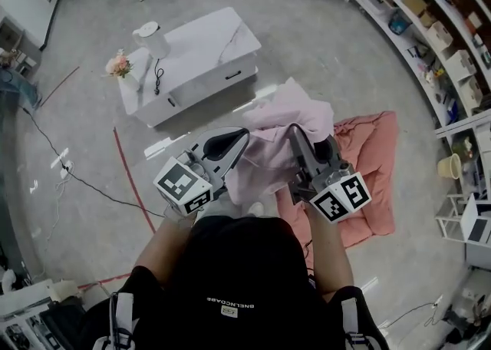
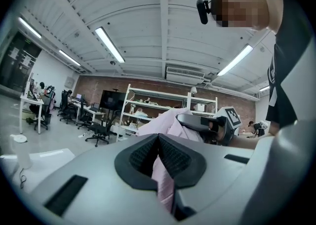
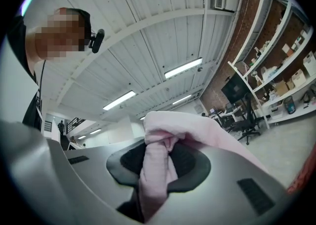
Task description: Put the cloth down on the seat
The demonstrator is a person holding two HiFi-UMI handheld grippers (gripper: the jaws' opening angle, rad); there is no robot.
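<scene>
A pale pink cloth (image 1: 278,122) hangs bunched in the air between my two grippers, in front of the person's body. My left gripper (image 1: 239,140) is shut on one edge of it; in the left gripper view a thin fold of the cloth (image 2: 163,182) is pinched between the dark pads (image 2: 140,157). My right gripper (image 1: 296,138) is shut on the other side. In the right gripper view a thick roll of the cloth (image 3: 157,167) fills the jaws and spills over the top. The right gripper (image 2: 210,124) also shows in the left gripper view, beyond the cloth. Both grippers point roughly level.
A salmon quilt (image 1: 374,176) lies on the floor under my right side. A white low table (image 1: 201,61) with a kettle (image 1: 150,38) and flowers (image 1: 119,65) stands ahead on the left. Shelving (image 1: 430,26) lines the right wall. A cable (image 1: 69,176) crosses the floor.
</scene>
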